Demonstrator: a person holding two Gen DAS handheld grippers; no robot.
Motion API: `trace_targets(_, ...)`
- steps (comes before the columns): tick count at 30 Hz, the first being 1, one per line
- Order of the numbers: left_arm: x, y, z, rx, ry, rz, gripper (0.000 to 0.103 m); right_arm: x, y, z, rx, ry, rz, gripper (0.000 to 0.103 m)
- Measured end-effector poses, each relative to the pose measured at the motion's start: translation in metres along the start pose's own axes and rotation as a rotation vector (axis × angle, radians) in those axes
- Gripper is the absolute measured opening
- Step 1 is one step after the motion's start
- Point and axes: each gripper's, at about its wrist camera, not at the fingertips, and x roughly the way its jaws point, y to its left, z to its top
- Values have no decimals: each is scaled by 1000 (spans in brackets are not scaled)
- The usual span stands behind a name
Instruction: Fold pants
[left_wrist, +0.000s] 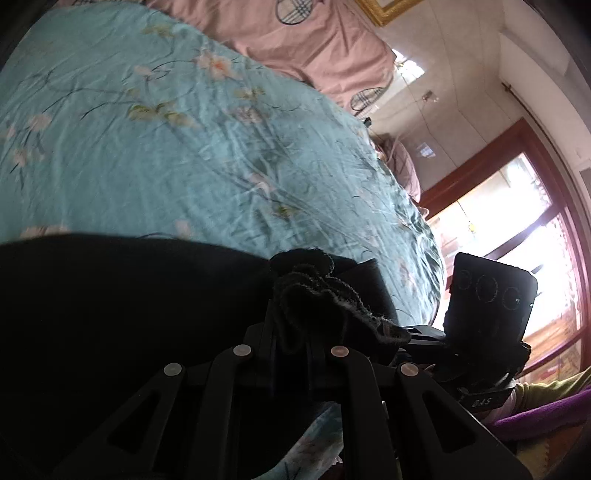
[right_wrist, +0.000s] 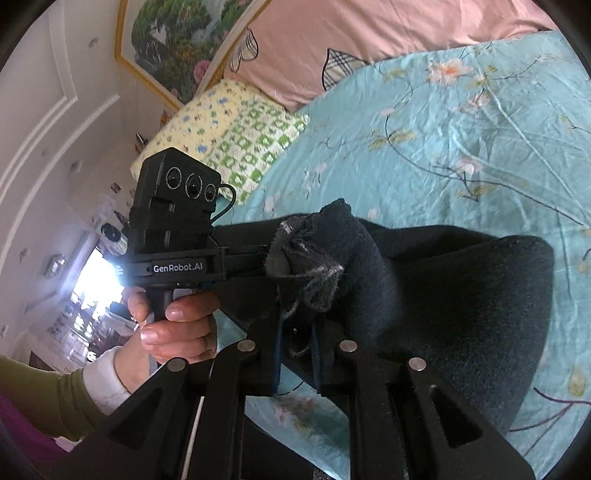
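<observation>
The black pants (left_wrist: 129, 314) hang over a teal flowered bedsheet (left_wrist: 184, 147), held up by one edge. My left gripper (left_wrist: 295, 325) is shut on a bunched, frayed fold of that edge. In the right wrist view the same dark pants (right_wrist: 461, 295) drape to the right, and my right gripper (right_wrist: 299, 295) is shut on a gathered fold close beside the left one. A hand (right_wrist: 177, 325) in a green sleeve holds the left gripper's handle, its camera block (right_wrist: 177, 206) standing at the left. The right gripper's camera block (left_wrist: 491, 295) shows at the right of the left wrist view.
A pink quilt (right_wrist: 351, 44) lies along the head of the bed, with a yellow and green patterned pillow (right_wrist: 236, 136) beside it. A gold-framed picture (right_wrist: 177, 40) hangs on the wall. A bright window with a red-brown frame (left_wrist: 517, 221) lies past the bed's edge.
</observation>
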Motion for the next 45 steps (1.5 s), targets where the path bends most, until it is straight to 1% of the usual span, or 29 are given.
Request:
trace_targets(3, -1, 7, -7, -27, -6, 14, 10, 6, 1, 0, -5, 22, -7, 18)
trace_targets(5, -3, 12, -12, -49, -12, 22, 11, 10, 2, -1, -11, 37, -6, 27)
trace_targets(7, -6, 16, -17, -68, -21, 23, 12, 12, 4, -2, -15, 48, 0, 34)
trace_targets(9, -10, 20, -22, -95, -36, 21, 12, 15, 6, -4, -27, 55, -2, 38)
trace_targets(17, -26, 25, -31, -150, -82, 49, 13, 18, 9, -5, -27, 77, 16, 39)
trace_targets(19, -32, 26, -35, -165, -102, 52, 15, 19, 11, -4, -28, 85, 23, 39)
trace_targets(23, -41, 29, -41, -199, -134, 69, 15, 20, 18, -2, -36, 98, 53, 39)
trace_targets(26, -50, 30, -49, -244, -168, 80, 15, 19, 26, 2, -46, 107, 83, 39)
trace_targets(31, -69, 28, -64, -297, -231, 144, 15, 12, 36, 16, -73, 77, 103, 39)
trace_targets(33, -77, 26, -71, -301, -248, 156, 15, 12, 36, 22, -77, 70, 105, 40)
trace_targets(35, -84, 22, -76, -298, -264, 183, 19, 14, 35, 28, -73, 67, 107, 44)
trace_targets(37, -92, 19, -81, -305, -283, 213, 27, 19, 34, 34, -70, 63, 99, 46)
trace_targets(43, -117, 19, -95, -360, -343, 273, 27, 31, 38, 52, -83, 66, 118, 46)
trace_targets(45, -127, 21, -101, -390, -365, 296, 29, 38, 44, 58, -103, 76, 122, 46)
